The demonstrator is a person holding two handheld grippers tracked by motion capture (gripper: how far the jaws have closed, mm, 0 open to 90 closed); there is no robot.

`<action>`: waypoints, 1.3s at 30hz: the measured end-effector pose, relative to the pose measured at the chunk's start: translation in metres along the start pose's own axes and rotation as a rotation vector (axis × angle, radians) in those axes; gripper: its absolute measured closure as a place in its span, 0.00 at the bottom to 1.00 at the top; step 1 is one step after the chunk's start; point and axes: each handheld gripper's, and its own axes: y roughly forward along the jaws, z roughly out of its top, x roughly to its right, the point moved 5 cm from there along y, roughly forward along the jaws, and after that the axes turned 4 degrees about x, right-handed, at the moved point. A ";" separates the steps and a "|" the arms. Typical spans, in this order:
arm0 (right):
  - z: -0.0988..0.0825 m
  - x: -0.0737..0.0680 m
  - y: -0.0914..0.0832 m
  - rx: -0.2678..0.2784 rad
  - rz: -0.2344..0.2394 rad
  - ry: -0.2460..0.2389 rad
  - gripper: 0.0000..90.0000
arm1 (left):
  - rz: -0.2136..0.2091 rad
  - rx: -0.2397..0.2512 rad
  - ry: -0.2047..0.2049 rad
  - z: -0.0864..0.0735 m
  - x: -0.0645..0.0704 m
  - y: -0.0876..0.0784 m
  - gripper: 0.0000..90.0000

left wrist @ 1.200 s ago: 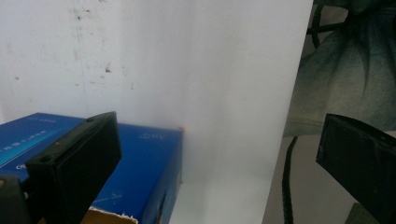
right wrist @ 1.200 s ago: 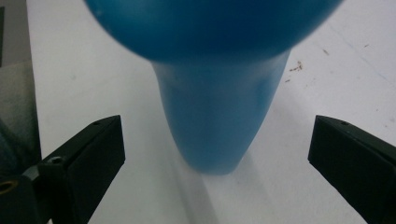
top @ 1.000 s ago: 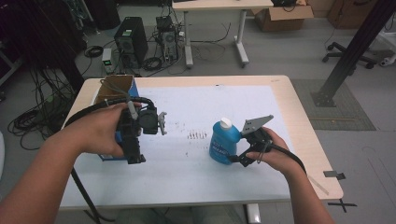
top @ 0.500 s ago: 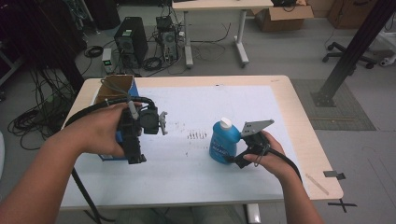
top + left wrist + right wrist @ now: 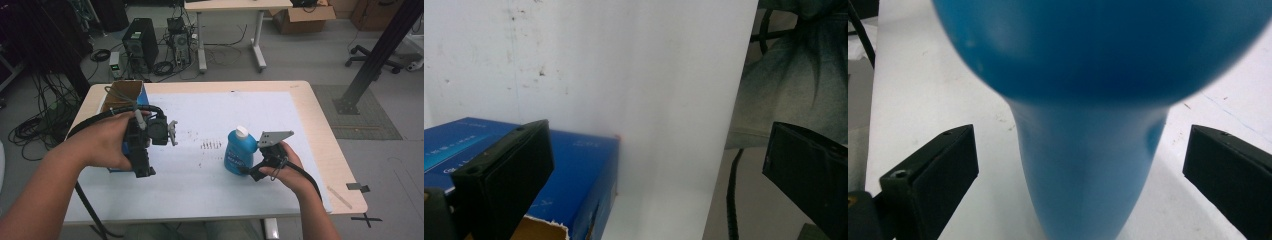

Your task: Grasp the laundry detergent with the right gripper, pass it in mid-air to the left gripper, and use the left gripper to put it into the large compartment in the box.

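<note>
On the table, the blue bottle (image 5: 239,152) stands upright — cap up — between the right tool's (image 5: 250,167) wide jaws.

Count: 1 blue bottle (image 5: 239,151); 1 blue box (image 5: 123,95), open; 2 grippers, left (image 5: 172,133) and right (image 5: 248,171); 1 bench (image 5: 320,131) under one white sheet (image 5: 210,117).

Left black two-jaw gripper (image 5: 167,132) held above table, jaws wide; right black two-jaw gripper (image 5: 250,167) low, jaws just opened, gripping nothing.
</note>
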 end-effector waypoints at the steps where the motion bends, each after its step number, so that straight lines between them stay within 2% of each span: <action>1: 0.000 0.000 0.000 0.006 0.001 -0.001 0.01 | 0.000 -0.003 0.000 0.000 0.000 0.000 0.00; 13: -0.001 -0.002 0.008 0.061 -0.022 0.001 0.01 | 0.002 0.006 0.001 0.002 0.002 -0.001 0.00; 19: -0.002 -0.002 0.010 0.105 -0.049 -0.001 0.02 | 0.003 0.008 0.006 0.004 0.004 -0.001 0.00; 25: -0.006 -0.001 0.013 0.117 -0.083 0.003 0.02 | 0.007 0.013 0.007 0.004 0.005 -0.003 0.00; 30: -0.010 -0.001 0.017 0.131 -0.098 0.022 0.04 | 0.008 0.015 0.003 0.002 0.005 -0.004 0.00; 39: -0.011 -0.001 0.021 0.159 -0.114 0.031 0.13 | 0.009 0.023 -0.002 0.002 0.002 -0.004 0.00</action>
